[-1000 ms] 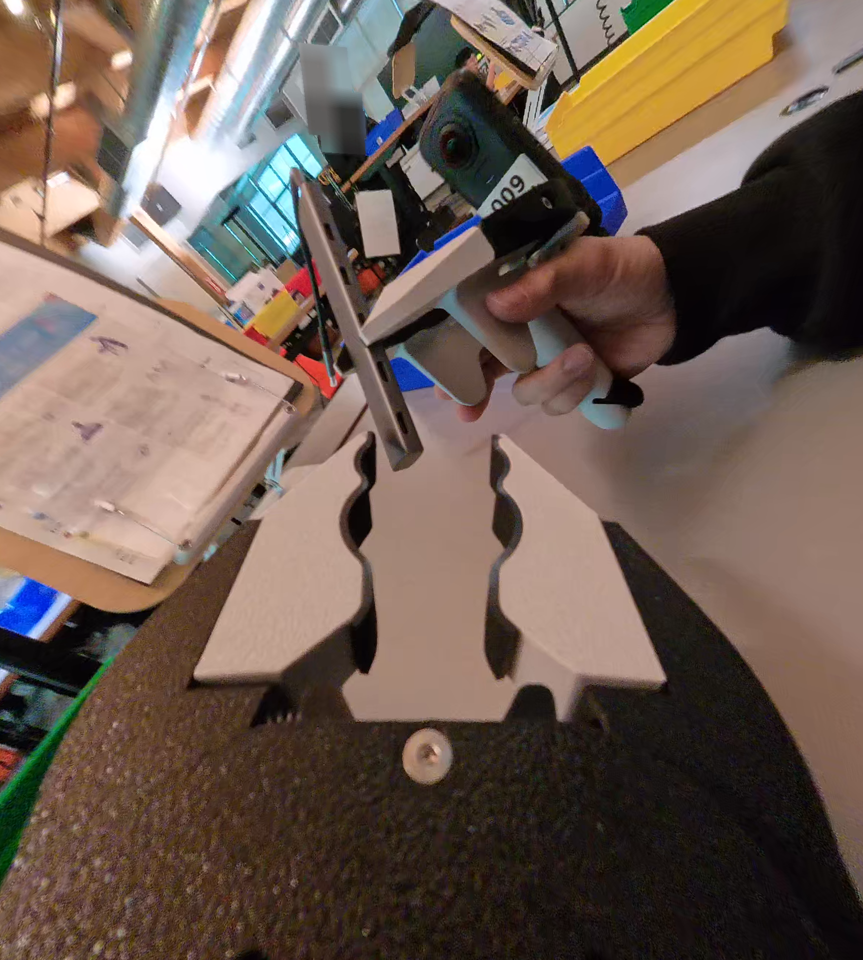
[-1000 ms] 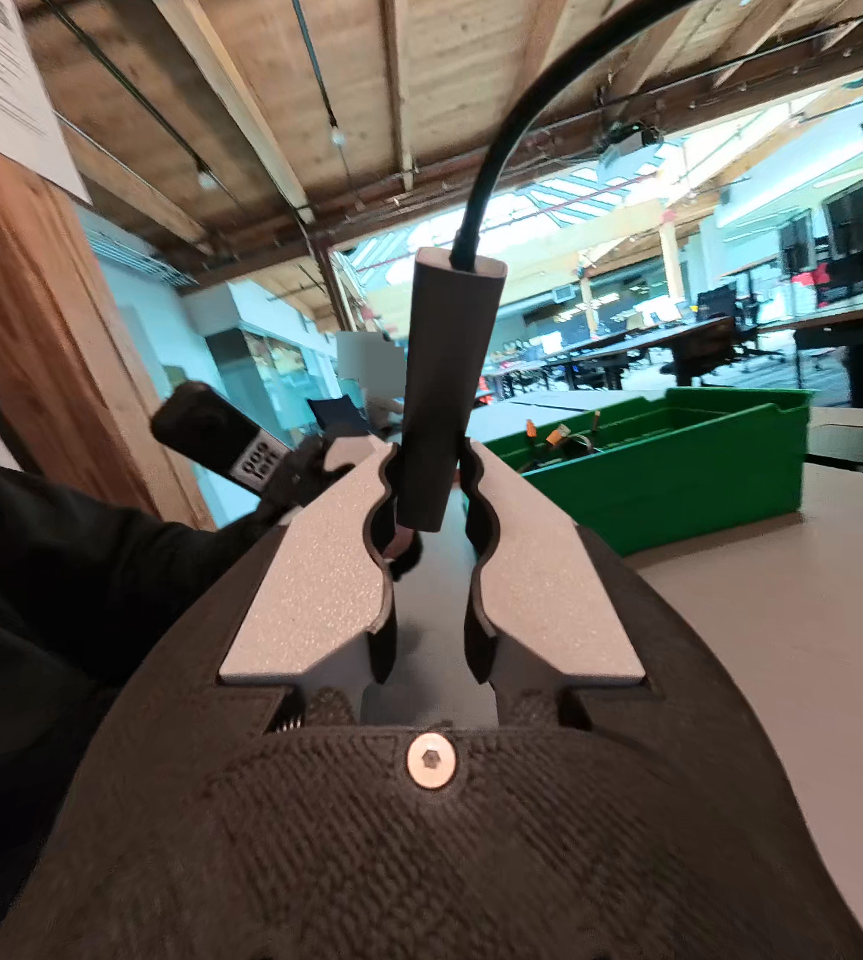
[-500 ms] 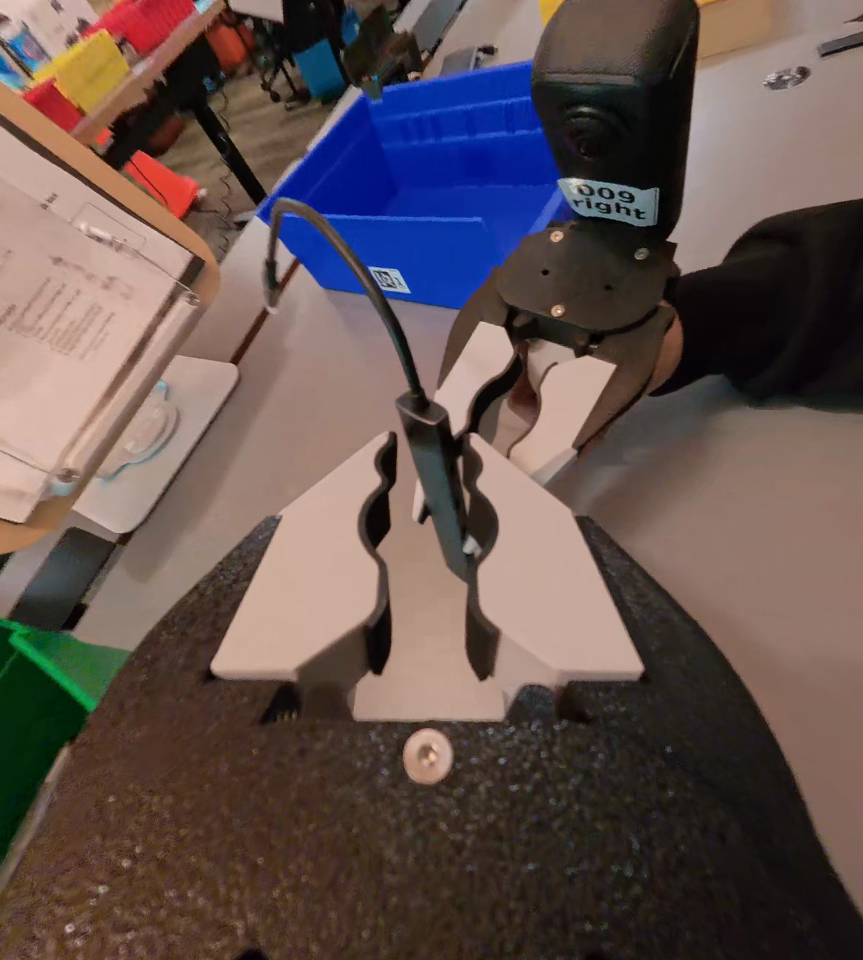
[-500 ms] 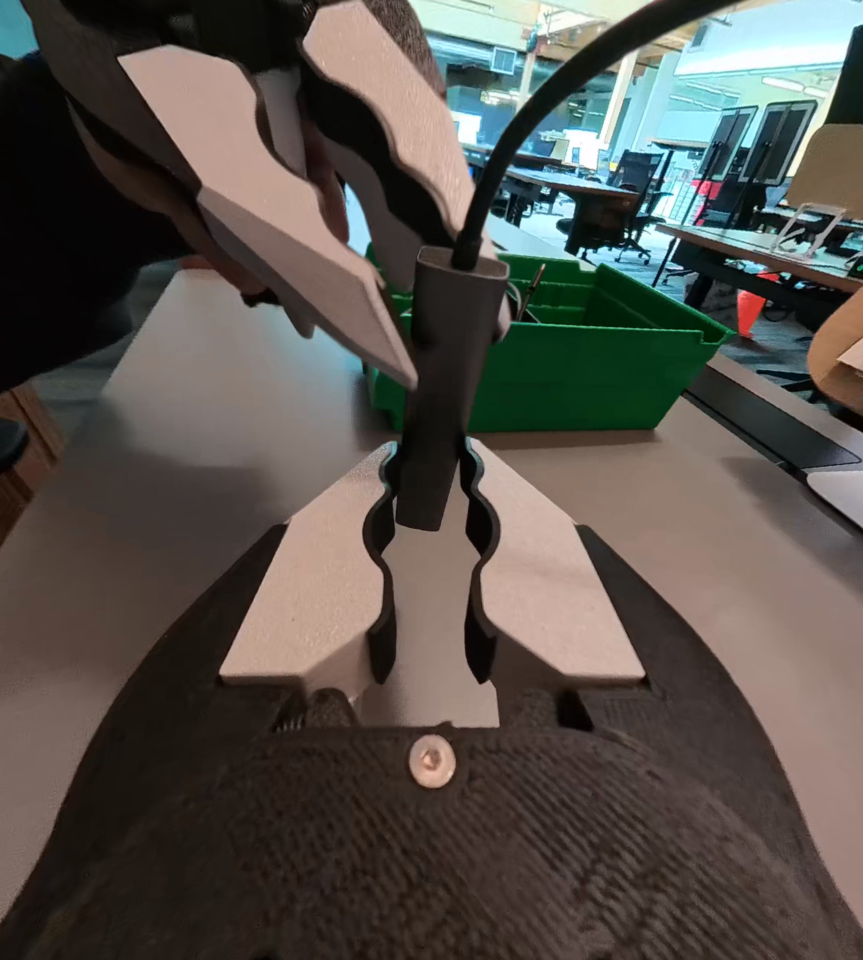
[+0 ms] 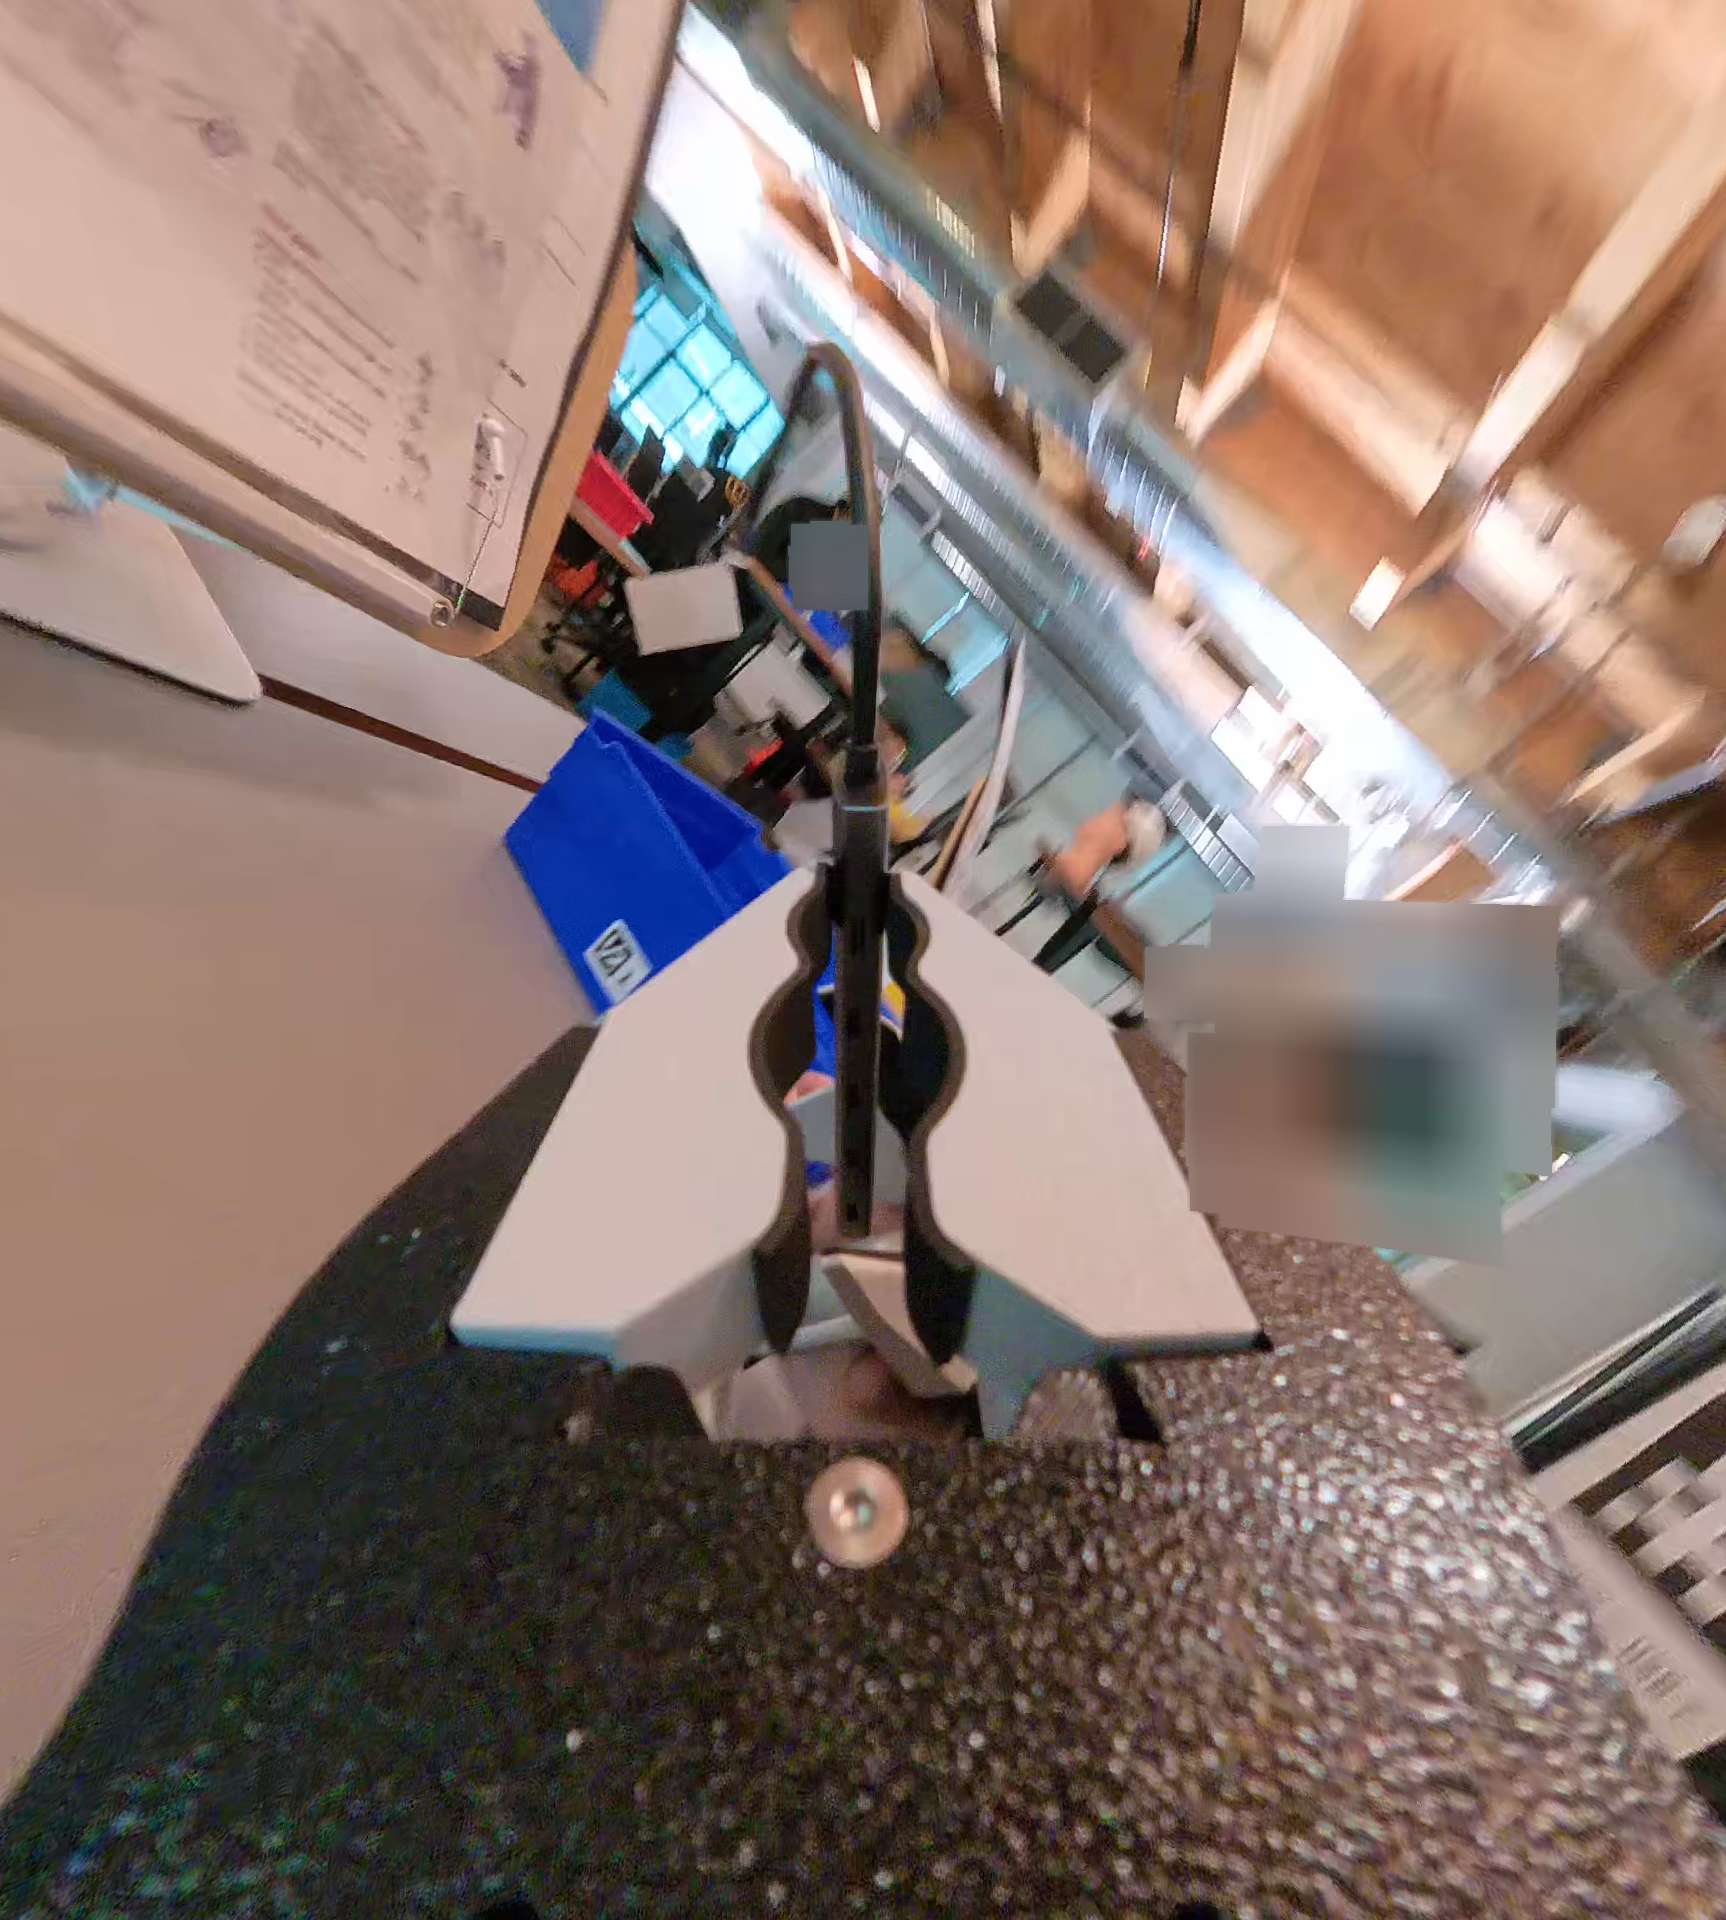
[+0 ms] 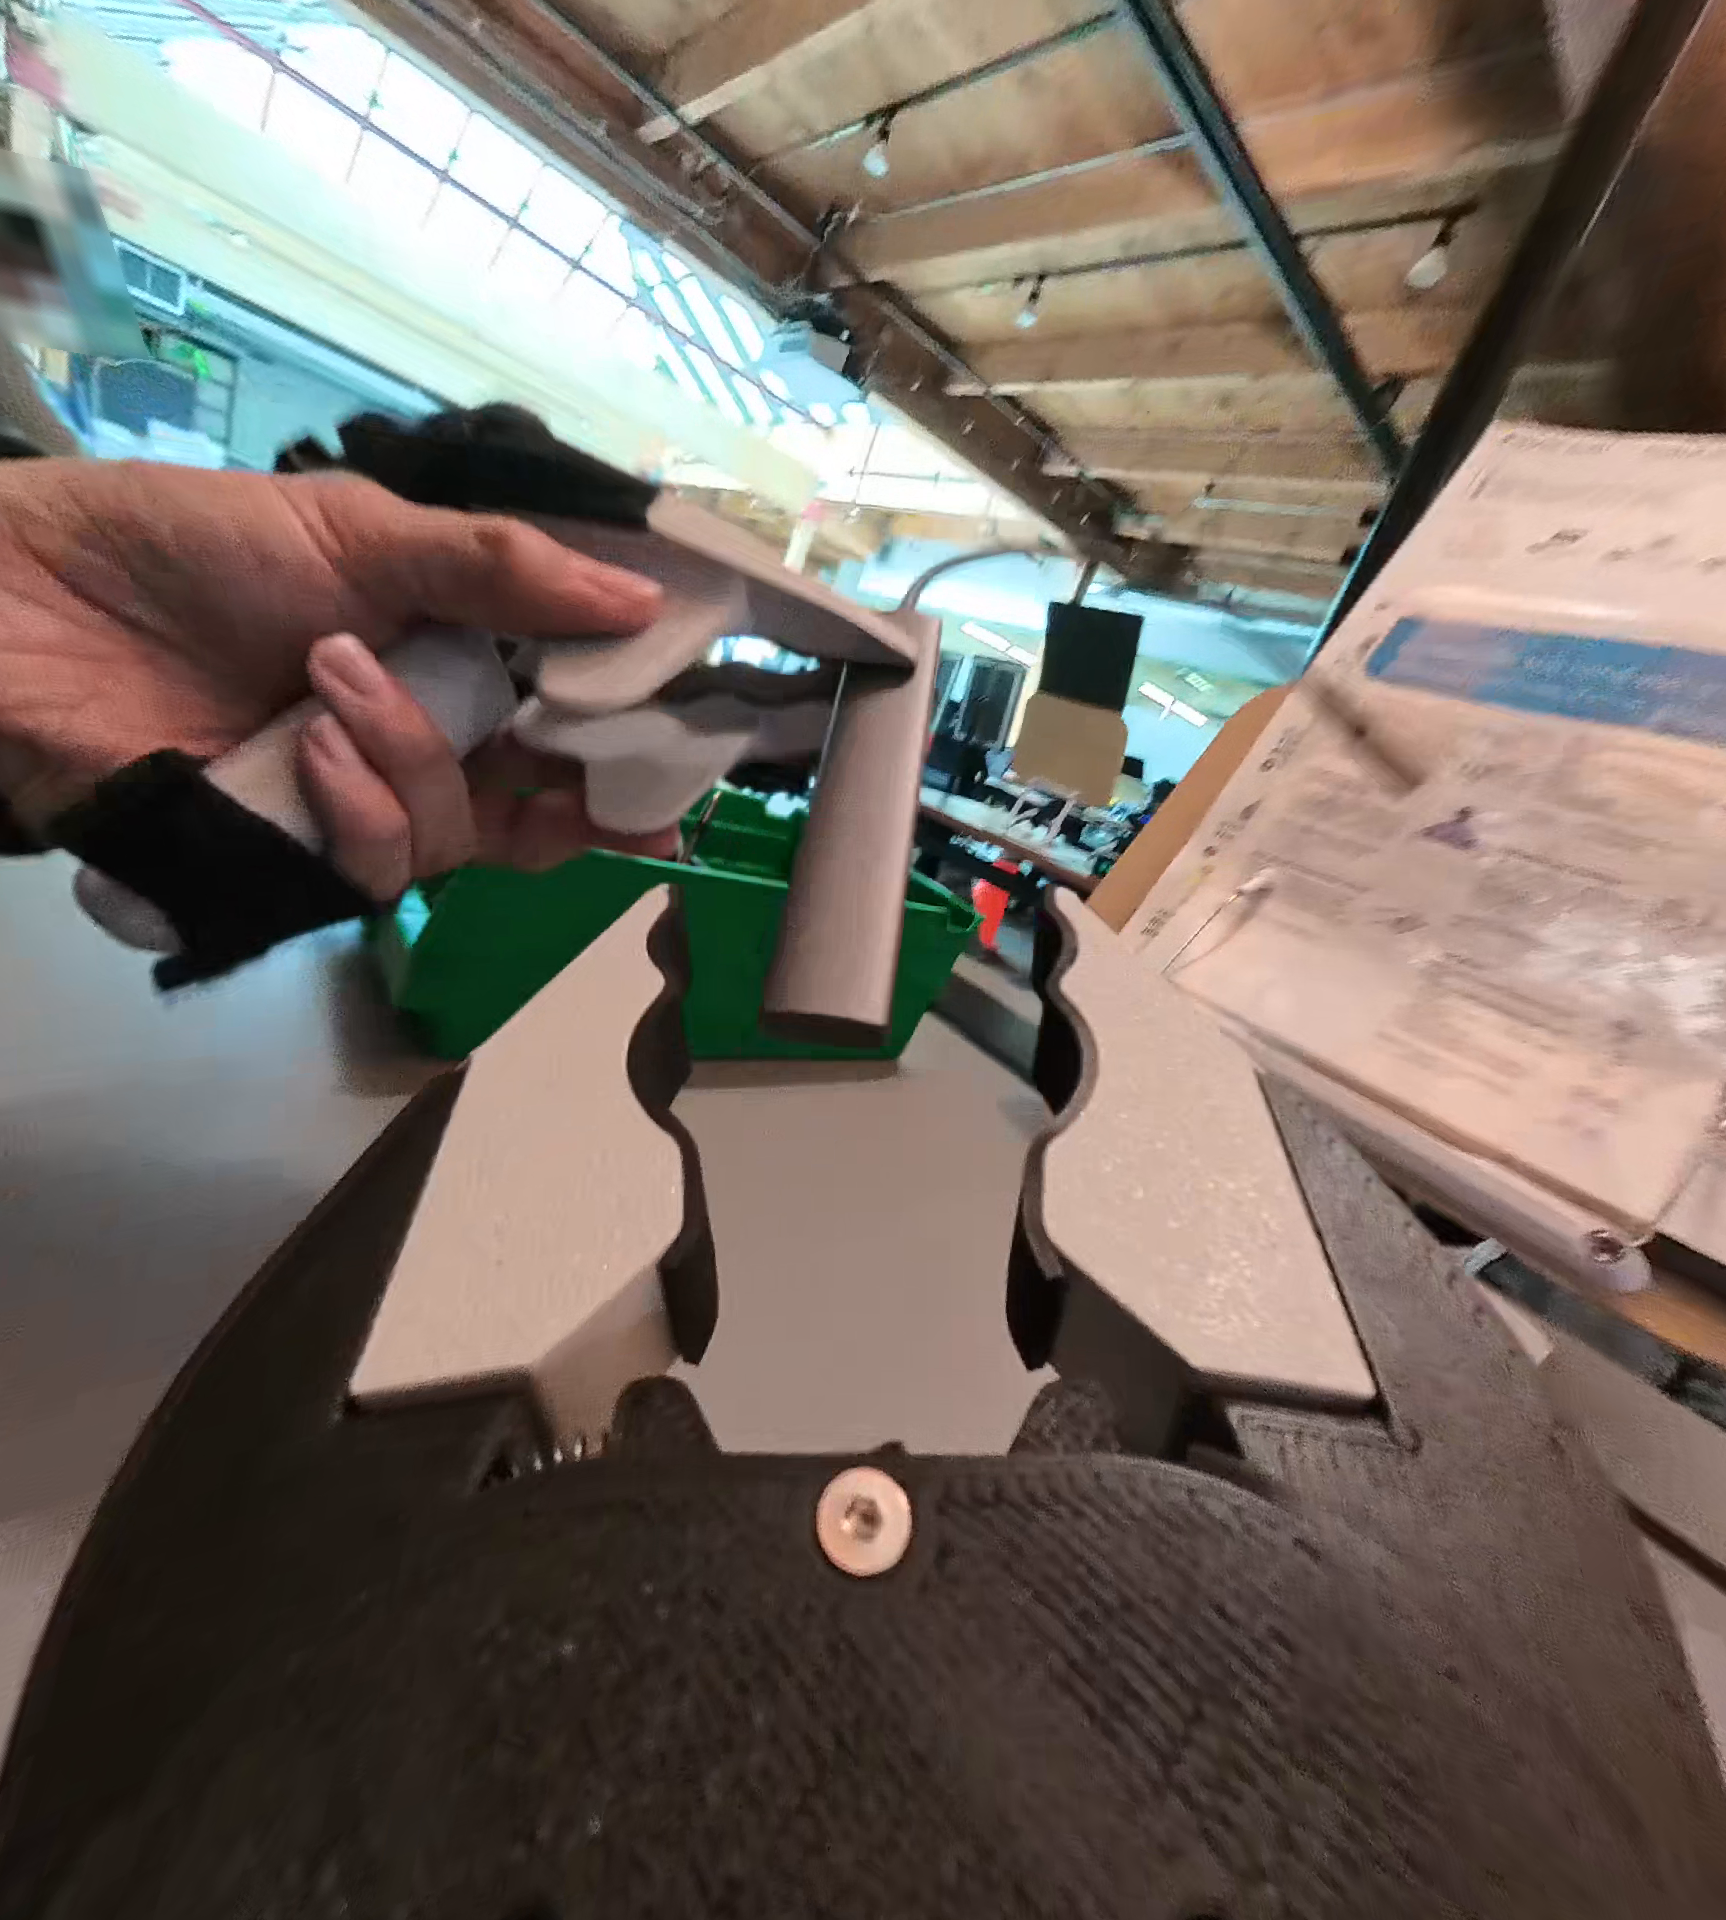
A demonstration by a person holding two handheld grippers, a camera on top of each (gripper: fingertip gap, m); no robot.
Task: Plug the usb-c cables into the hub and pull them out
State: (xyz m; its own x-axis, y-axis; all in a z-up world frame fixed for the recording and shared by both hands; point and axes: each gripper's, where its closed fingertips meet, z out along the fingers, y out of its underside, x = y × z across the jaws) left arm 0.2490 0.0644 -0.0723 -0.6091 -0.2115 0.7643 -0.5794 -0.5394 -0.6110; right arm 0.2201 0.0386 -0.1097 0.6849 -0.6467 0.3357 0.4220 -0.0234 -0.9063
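Left gripper (image 5: 857,940) is squeezed tight on the thin grey hub (image 5: 857,1039), which stands up between its fingers. A black cable (image 5: 864,582) curves up from the hub's top. Right gripper (image 6: 857,961) is wide open with nothing in it, just below the hub (image 6: 843,831). Behind sits a green bin (image 6: 526,945) on the tabletop (image 6: 111,1091). A blue bin (image 5: 630,862) sits on the tabletop too.

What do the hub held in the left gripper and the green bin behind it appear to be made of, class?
Hub: probably anodised metal, going by its matte grey skin and clean rounded edges; painted plastic cannot be ruled out.
Green bin: moulded plastic, judging by its uniform saturated colour, slight sheen and thin rimmed walls.
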